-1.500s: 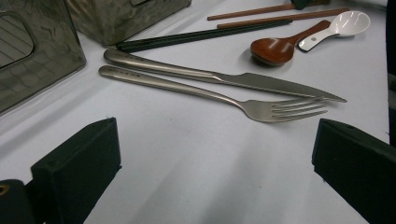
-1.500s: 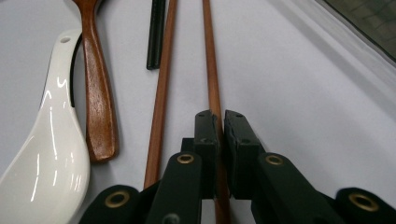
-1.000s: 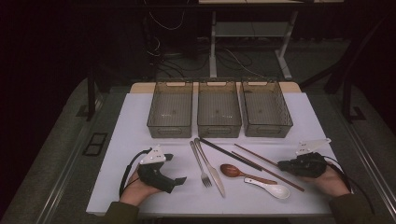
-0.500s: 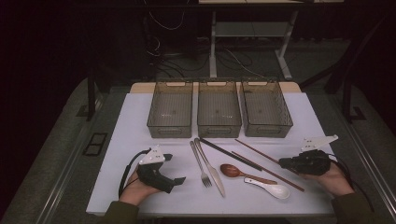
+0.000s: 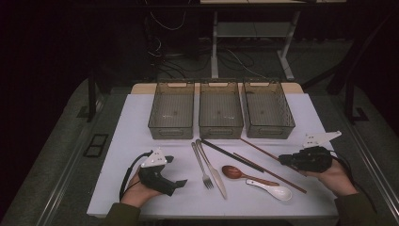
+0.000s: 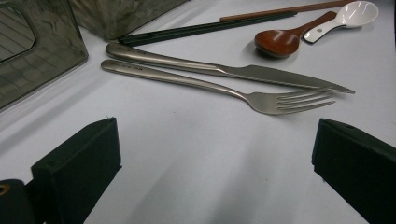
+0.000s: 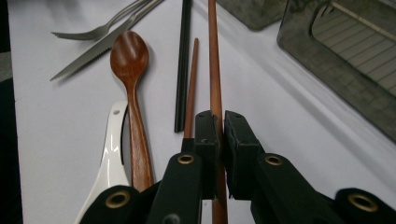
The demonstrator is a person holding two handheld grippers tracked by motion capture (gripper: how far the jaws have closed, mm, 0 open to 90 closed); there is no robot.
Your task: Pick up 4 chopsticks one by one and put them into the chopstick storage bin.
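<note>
On the white table [image 5: 141,122], cutlery lies before three bins for sorting: the right gripper [image 7: 221,122] pinches one brown chopstick [image 7: 214,56] (its mate alongside), while the left gripper [image 6: 210,154] waits wide open, empty.

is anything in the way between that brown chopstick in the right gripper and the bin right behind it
Nothing visible. The right gripper is shut on one brown chopstick, and only bare white table lies between it and the right bin. The second brown chopstick and the black chopsticks lie on the other side, away from the bin.
</note>
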